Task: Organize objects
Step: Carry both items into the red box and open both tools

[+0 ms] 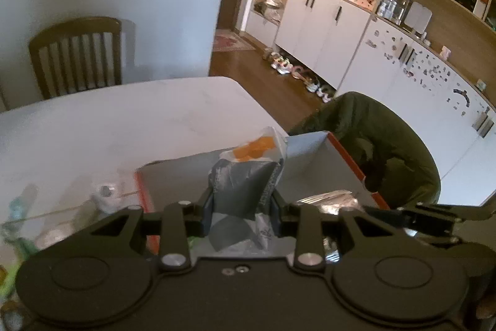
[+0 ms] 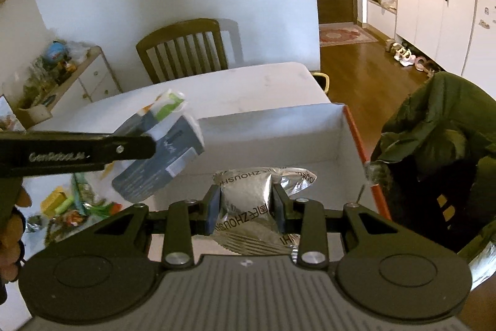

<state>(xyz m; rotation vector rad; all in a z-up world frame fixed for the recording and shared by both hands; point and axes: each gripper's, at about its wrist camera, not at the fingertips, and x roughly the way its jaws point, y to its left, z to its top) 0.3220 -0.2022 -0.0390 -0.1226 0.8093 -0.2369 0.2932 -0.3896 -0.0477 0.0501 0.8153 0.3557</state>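
My left gripper (image 1: 243, 208) is shut on a grey and white packet (image 1: 243, 185) with orange print at its top, held above the open cardboard box (image 1: 313, 166). The same packet (image 2: 161, 157) shows from the side in the right wrist view, pinched by the left gripper's fingers (image 2: 136, 148) at the box's left edge. My right gripper (image 2: 246, 205) is shut on a silver foil packet (image 2: 248, 191) with black lettering, over the open box (image 2: 279, 129). That foil packet (image 1: 331, 200) is partly seen at the right of the left wrist view.
The box has white inner walls and an orange rim and sits on a white table (image 2: 254, 86). Several small snack items (image 2: 68, 207) lie on the table left of the box. A dark green jacket (image 2: 440, 126) hangs over a chair at the right. A wooden chair (image 2: 183, 48) stands behind the table.
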